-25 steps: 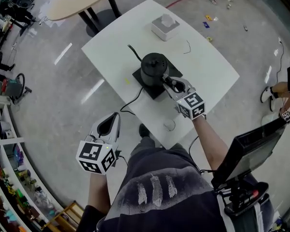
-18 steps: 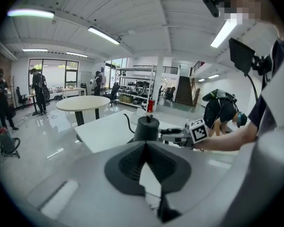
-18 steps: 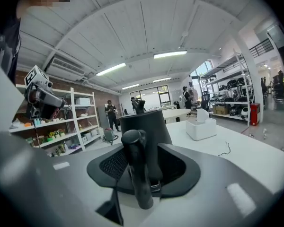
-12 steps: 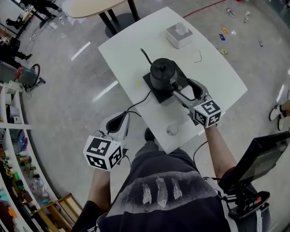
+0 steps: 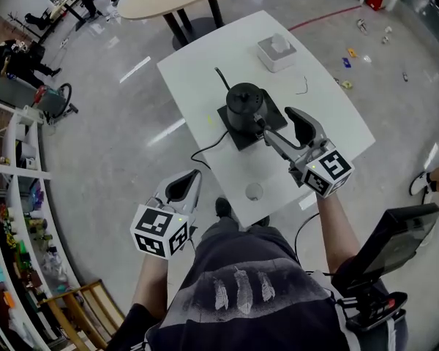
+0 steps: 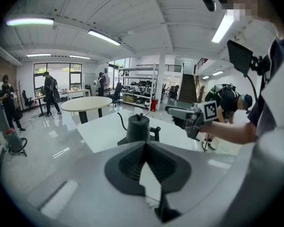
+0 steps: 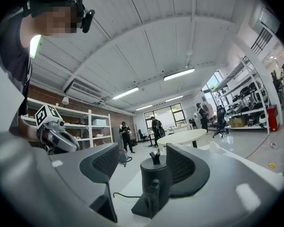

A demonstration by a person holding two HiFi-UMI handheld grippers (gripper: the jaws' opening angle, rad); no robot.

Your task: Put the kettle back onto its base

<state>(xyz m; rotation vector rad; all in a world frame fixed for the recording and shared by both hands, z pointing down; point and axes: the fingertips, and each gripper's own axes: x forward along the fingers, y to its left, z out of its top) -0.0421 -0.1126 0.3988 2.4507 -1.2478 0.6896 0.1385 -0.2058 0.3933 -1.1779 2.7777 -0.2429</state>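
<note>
Though ungripped, kettle (image 5: 245,104) before right tool (image 5: 276,121)

White square table top (image 5: 322,115). In the middle, a flat black square base (image 5: 234,134). By the far corner, a small white box (image 5: 276,52). Off the left edge, a thin black cord (image 5: 208,148). Near the front edge, a small round thing (image 5: 254,191).

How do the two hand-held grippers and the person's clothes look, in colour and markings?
The left hand-held gripper and the right hand-held gripper have light grey bodies with black ribbed pads. Each carries a white cube with black square markers. The person wears a dark short-sleeved shirt with a pale print.
</note>
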